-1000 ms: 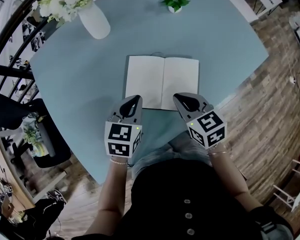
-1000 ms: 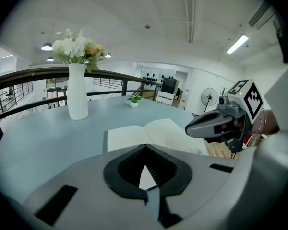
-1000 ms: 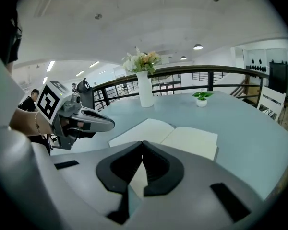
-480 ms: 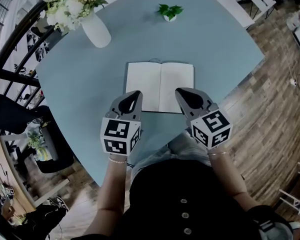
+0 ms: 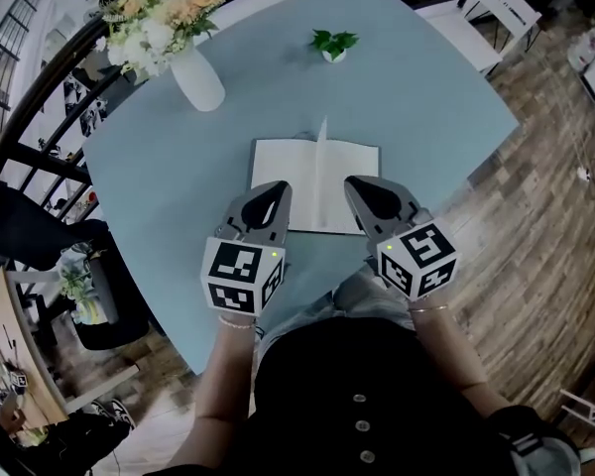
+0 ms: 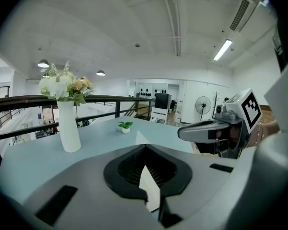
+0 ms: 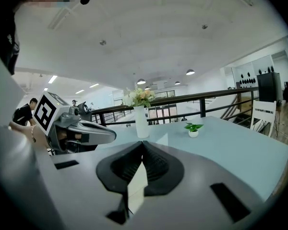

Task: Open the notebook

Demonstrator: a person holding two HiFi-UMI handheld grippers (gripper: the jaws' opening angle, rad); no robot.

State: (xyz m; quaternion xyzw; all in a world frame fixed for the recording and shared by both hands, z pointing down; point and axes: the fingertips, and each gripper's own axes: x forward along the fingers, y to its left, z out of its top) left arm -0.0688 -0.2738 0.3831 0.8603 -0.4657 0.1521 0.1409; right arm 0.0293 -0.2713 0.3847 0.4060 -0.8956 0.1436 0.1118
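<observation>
The white notebook lies open on the blue table, and one page stands upright along its spine. My left gripper hovers over the notebook's near left corner, shut and holding nothing. Over the near right corner hangs my right gripper, its jaws also together and empty. In the left gripper view the jaws meet at the tip, and the right gripper shows beside them. The right gripper view shows its closed tip with the left gripper at the left.
A white vase of flowers stands at the table's far left, and a small potted plant at the far middle. A black railing runs behind the table on the left. The person's body is against the near edge.
Both grippers have lifted away from the table top, staying shut. The notebook lay flat open before; now a middle page stands upright at the spine.
</observation>
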